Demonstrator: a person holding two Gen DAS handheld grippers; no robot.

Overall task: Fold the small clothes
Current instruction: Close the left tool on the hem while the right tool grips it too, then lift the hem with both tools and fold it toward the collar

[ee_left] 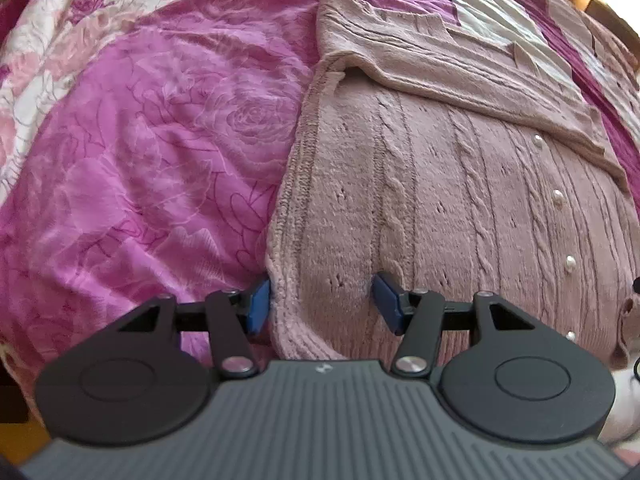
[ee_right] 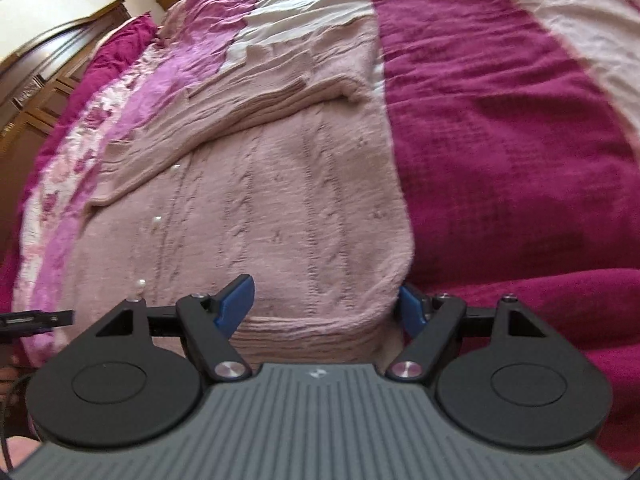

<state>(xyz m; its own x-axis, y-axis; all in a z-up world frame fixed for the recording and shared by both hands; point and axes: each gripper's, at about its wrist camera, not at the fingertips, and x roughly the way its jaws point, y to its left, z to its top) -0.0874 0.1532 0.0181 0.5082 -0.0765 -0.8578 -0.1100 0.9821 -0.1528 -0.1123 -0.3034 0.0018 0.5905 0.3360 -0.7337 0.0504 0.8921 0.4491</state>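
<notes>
A dusty-pink cable-knit cardigan (ee_left: pixel 460 184) with pearl buttons (ee_left: pixel 557 197) lies flat on the bed, both sleeves folded across its upper part. My left gripper (ee_left: pixel 322 304) is open, its blue pads straddling the cardigan's lower left hem corner. In the right wrist view the same cardigan (ee_right: pixel 280 184) fills the middle. My right gripper (ee_right: pixel 326 306) is open, its pads on either side of the lower right hem corner. Neither gripper is closed on the knit.
The bed has a pink rose-print cover (ee_left: pixel 152 152) to the left of the cardigan and a dark magenta blanket (ee_right: pixel 520 168) to its right. A white striped sheet (ee_left: pixel 492 4) lies beyond. Wooden furniture (ee_right: pixel 44 80) stands at the far left.
</notes>
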